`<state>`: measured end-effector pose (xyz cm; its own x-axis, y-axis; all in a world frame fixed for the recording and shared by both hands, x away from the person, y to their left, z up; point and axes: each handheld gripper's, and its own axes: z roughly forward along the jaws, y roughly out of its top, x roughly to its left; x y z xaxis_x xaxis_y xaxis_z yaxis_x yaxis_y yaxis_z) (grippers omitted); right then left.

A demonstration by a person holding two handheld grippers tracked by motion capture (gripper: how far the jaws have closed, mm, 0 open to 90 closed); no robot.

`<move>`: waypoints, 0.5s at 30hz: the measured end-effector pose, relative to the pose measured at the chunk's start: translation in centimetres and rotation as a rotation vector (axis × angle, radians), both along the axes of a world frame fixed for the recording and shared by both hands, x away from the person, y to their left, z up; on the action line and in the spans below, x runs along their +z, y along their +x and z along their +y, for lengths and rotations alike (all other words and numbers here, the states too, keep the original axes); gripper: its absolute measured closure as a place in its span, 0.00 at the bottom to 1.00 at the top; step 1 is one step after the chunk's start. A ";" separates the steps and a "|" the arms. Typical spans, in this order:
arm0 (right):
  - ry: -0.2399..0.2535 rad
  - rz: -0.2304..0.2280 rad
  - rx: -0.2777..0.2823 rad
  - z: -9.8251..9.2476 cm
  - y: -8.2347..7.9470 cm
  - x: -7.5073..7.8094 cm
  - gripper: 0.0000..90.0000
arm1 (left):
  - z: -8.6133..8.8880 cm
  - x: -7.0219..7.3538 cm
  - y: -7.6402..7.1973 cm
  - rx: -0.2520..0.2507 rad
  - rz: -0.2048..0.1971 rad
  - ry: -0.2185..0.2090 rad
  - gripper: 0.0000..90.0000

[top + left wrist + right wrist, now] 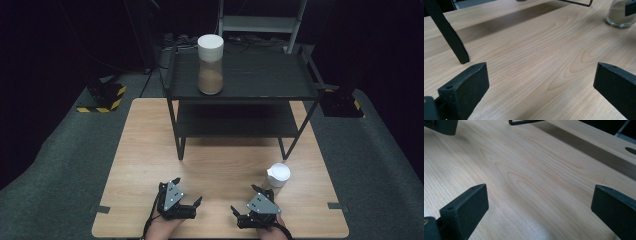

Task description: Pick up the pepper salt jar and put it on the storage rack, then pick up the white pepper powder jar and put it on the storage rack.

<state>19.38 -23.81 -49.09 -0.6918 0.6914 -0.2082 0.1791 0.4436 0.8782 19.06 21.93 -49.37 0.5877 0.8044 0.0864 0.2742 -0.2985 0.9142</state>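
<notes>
No brand, label or writing readable anywhere. At the near edge of the pale wooden table [150, 150], two hand-held grippers resting low, side by side: left gripper [189, 193] at about 7 o'clock from the table's middle, jaws spread wide with bare wood grain between them in the left gripper view; right gripper [246, 200] at about 5 o'clock, jaws likewise spread apart and holding nothing. Just beyond the right gripper, at its 1 o'clock, a small glass jar [278, 175] with a white lid, upright on the wood, near but apart from the jaws; seen also at 1 o'clock in the left gripper view [620, 15], holding a tan powder. Farther back, at 12 o'clock, a black two-tier metal shelf rack [240, 95] standing on the table, one leg [449, 35] close in the left gripper view. On its top tier, toward 11 o'clock, a tall clear jar [210, 64] with a white lid, partly filled with brown powder. Beyond, grey carpeted floor [60, 150], dark surroundings, a yellow-and-black striped base [102, 97] at 10 o'clock.
</notes>
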 end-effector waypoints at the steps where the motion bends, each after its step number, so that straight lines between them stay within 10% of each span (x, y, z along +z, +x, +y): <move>1: 0.001 0.002 0.002 0.0 0.0 0.0 0.00 | 0.0 0.0 0.0 0.001 0.000 0.002 0.00; 15: 0.009 0.002 0.014 -0.3 0.1 0.0 0.00 | -1.5 0.7 -0.1 0.011 0.006 0.095 0.01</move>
